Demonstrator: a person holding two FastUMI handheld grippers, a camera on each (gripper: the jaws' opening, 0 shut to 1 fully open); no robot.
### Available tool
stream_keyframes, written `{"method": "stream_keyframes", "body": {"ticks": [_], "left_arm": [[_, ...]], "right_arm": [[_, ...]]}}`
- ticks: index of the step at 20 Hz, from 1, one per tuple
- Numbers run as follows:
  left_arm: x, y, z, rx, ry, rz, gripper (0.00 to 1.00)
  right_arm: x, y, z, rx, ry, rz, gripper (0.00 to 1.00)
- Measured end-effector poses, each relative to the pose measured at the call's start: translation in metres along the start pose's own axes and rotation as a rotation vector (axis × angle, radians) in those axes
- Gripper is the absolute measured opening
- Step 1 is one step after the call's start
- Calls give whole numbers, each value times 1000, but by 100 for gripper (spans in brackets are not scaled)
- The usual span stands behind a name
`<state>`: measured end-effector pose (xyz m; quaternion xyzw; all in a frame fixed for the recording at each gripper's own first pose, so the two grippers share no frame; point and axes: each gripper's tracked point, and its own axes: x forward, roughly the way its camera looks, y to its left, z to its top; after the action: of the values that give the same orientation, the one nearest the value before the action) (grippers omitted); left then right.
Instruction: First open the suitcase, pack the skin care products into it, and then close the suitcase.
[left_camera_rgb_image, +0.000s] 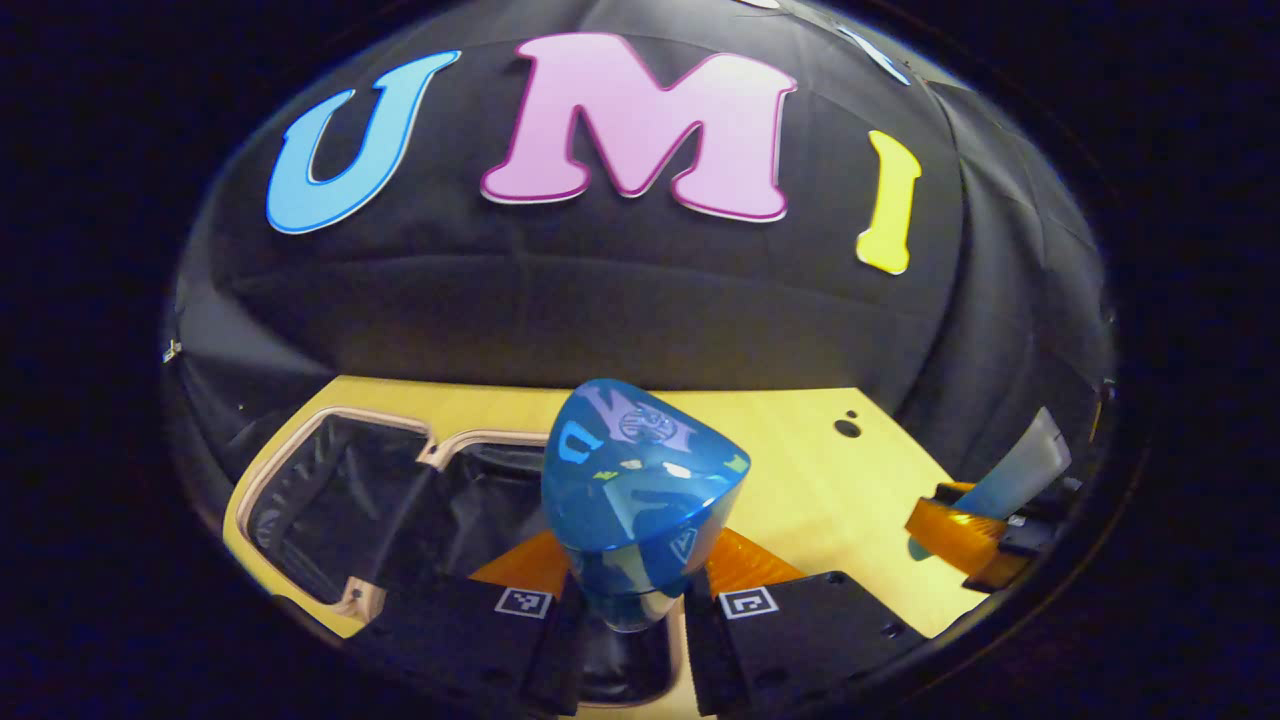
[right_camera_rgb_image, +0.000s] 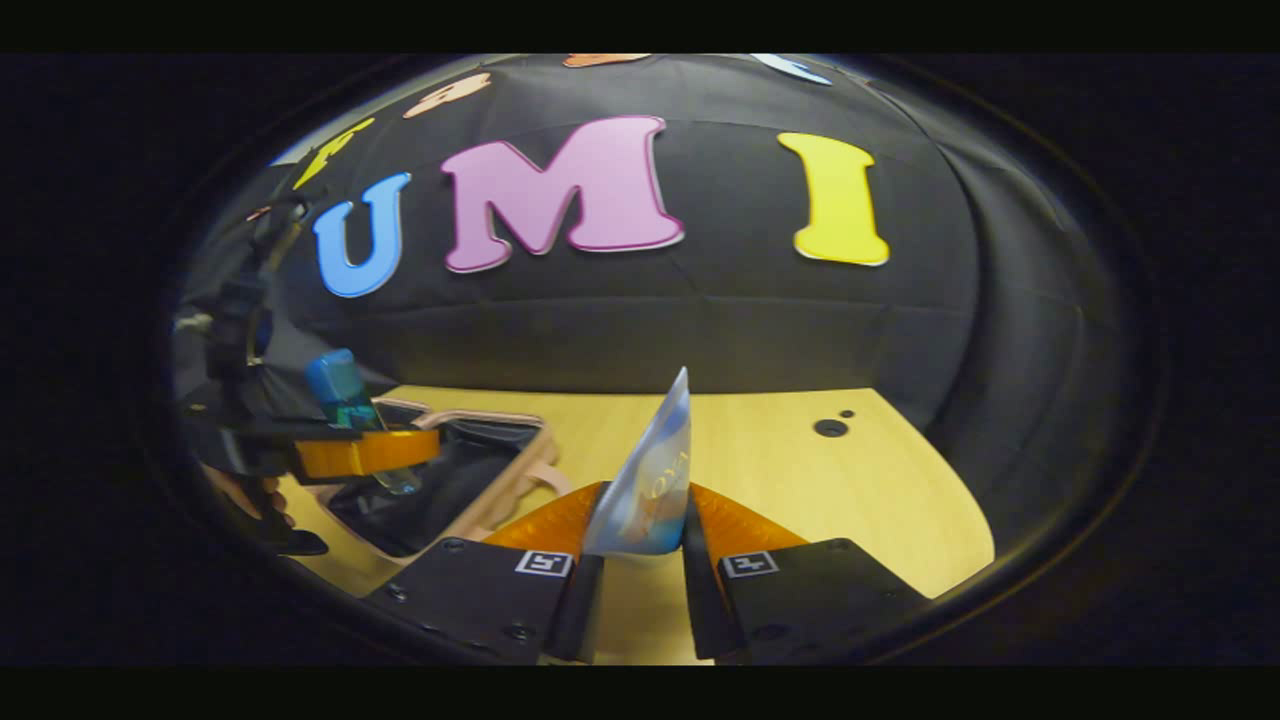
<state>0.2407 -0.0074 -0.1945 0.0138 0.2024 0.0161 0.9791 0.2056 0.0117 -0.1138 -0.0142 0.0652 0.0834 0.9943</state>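
Note:
My left gripper (left_camera_rgb_image: 632, 590) is shut on a blue translucent bottle (left_camera_rgb_image: 640, 490), held upright above the open suitcase (left_camera_rgb_image: 300, 440), which has a pink rim and black lining. In the right gripper view the same bottle (right_camera_rgb_image: 338, 392) and left gripper (right_camera_rgb_image: 365, 452) hang over the suitcase (right_camera_rgb_image: 500, 480) at the left. My right gripper (right_camera_rgb_image: 645, 545) is shut on a flat pale blue-and-white tube (right_camera_rgb_image: 652, 475) that stands on edge over the table. Far right in the left gripper view, that tube (left_camera_rgb_image: 1020, 465) sticks up from the right gripper (left_camera_rgb_image: 965, 535).
The light wooden table (right_camera_rgb_image: 820, 490) stretches right of the suitcase, with two small dark holes (right_camera_rgb_image: 830, 428) near its back edge. Black cloth walls close in behind and to the right. A hand (right_camera_rgb_image: 250, 495) holds the left gripper at the left.

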Motion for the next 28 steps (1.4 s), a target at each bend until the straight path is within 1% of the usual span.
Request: {"method": "stream_keyframes", "body": {"ticks": [1,3,6,7,8,12,13,14,15,16,17,18,19,20,21,22,23,24,25,27,28], "left_arm": [[1,24,-12,-22,43,32,46],[8,58,-33,-60,134,68,46],[24,90,-59,-45,240,112,46],[27,95,-67,-36,284,111,50],[33,93,-73,-31,319,93,46],[46,95,-106,-38,485,58,46],[45,97,-113,-48,523,63,46],[49,99,-112,-58,520,68,47],[52,96,-114,-79,538,66,51],[53,97,-116,-97,566,67,46],[52,99,-118,-98,598,76,49],[55,101,-117,-83,610,80,47],[56,101,-119,-61,645,85,46],[57,100,-119,-45,661,95,47],[57,99,-119,-30,675,104,47],[60,99,-117,-19,671,109,51],[60,99,-117,-19,675,116,48],[60,98,-116,-25,667,119,54],[60,98,-114,-33,656,127,52],[58,100,-101,-59,584,133,53],[53,97,-87,-78,525,117,56]], "right_arm": [[2,14,7,-11,-19,23,39],[5,35,14,-23,-48,54,39],[11,64,9,21,-25,104,39],[15,71,9,29,-12,111,39],[19,77,9,32,-2,120,39],[30,98,9,6,27,154,39],[31,102,9,10,33,161,39],[32,104,7,17,44,170,39],[33,106,7,21,53,173,39],[34,105,7,20,61,173,39],[34,104,7,17,67,170,34],[35,102,9,11,71,166,39],[36,100,11,3,76,161,34],[36,100,10,0,84,161,39],[37,100,10,-2,94,161,39],[36,100,9,-2,101,161,34],[35,100,9,-3,109,159,34],[35,101,9,-8,113,158,39],[35,101,8,-10,120,159,39],[35,108,1,12,150,174,39],[35,112,-3,23,168,178,39]]}}
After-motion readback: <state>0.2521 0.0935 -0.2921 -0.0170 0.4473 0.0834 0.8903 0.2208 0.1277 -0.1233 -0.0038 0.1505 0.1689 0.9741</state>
